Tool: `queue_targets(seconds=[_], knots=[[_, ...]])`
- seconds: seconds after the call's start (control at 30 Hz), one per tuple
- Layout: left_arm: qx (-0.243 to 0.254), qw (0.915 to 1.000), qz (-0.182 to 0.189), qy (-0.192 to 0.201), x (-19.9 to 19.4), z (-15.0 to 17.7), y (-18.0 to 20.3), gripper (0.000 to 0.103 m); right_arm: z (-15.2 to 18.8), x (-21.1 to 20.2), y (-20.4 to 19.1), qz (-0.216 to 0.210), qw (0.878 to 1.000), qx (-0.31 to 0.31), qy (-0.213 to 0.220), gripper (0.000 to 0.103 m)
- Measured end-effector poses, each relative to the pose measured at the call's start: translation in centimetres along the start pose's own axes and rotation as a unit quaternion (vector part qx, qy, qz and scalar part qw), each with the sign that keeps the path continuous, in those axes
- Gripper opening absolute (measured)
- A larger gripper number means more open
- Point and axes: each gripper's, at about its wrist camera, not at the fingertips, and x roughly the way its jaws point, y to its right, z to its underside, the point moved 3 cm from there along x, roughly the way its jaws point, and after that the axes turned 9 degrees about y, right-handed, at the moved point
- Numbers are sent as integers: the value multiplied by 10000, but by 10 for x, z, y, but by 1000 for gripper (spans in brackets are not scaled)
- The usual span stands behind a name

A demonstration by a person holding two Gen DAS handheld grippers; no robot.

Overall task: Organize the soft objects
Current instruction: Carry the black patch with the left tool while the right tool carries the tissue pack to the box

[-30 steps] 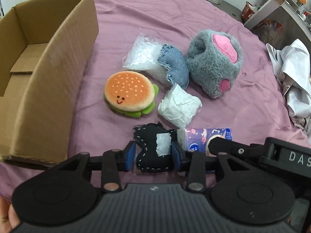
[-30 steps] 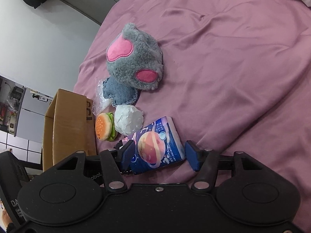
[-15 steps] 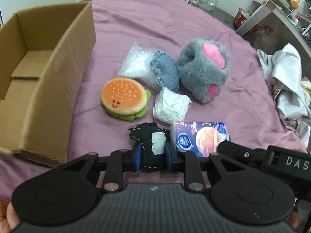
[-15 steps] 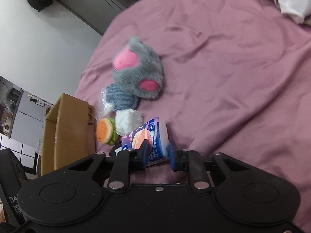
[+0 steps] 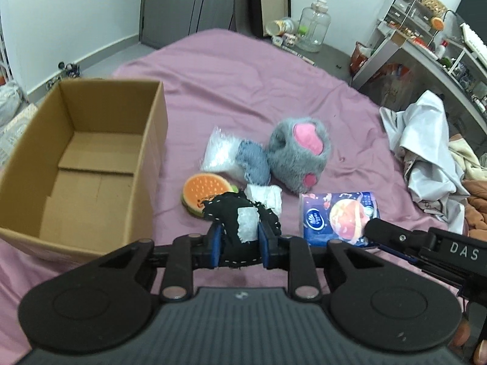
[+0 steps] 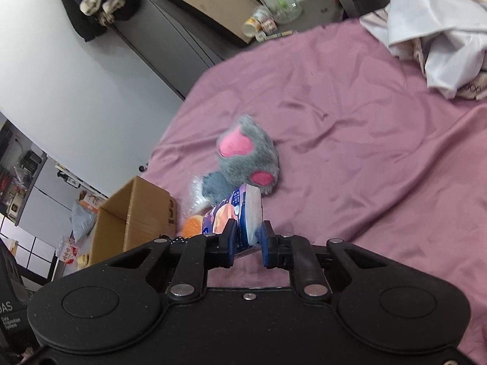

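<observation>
A bed (image 5: 213,70) under a mauve sheet carries everything here. At its left edge stands an open cardboard box (image 5: 91,164), the landmark for the rest, with nothing visible inside. Well to the right of the box, at the bed's far side, lies a heap of white clothing (image 5: 426,152). Between that heap and the box sits a grey plush paw (image 5: 299,155) with pink pads, and against the paw on its box side lie a blue denim pouch (image 5: 254,164) and a clear plastic bag (image 5: 220,152). Nearer the box rests a plush hamburger (image 5: 204,190), and just beside it on the side away from the box a crumpled white wad (image 5: 264,196). The right tool (image 6: 247,238) has its jaws pressed on a blue tissue pack (image 6: 240,216) printed with a planet, the pack squeezed narrow between the pads and lifted off the sheet, right of the box. The left tool (image 5: 238,245) has its jaws closed on a black stitched pouch (image 5: 240,222) bearing a white patch, raised above the sheet just right of the box's near corner.
</observation>
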Motion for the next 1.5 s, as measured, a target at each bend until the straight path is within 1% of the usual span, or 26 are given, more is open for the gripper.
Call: queue_targets(seconds=[0.13, 0.27, 0.63, 0.83, 1.1, 1.33, 1.5], knots=[[100, 9999, 51, 68, -17, -7, 1, 24, -1, -16, -10, -72, 9995, -197, 220, 16], [116, 9998, 75, 118, -31, -12, -4, 24, -1, -25, -18, -56, 9989, -346, 322, 16], [62, 9992, 62, 390, -64, -33, -28, 24, -10, -36, -41, 57, 9960, -656, 611, 16], [-8, 9983, 23, 575, -79, -48, -44, 24, -16, -41, -67, -47, 9941, -773, 765, 16], [-41, 9972, -29, 752, -91, -60, -65, 24, -14, -39, -95, -146, 9927, -816, 870, 16], [-165, 9959, -128, 875, -93, -70, -90, 24, -9, -34, -118, -225, 9919, -748, 1001, 16], [-229, 9948, -225, 961, -91, -79, -110, 24, -4, -27, -141, -379, 9908, -772, 1047, 16]])
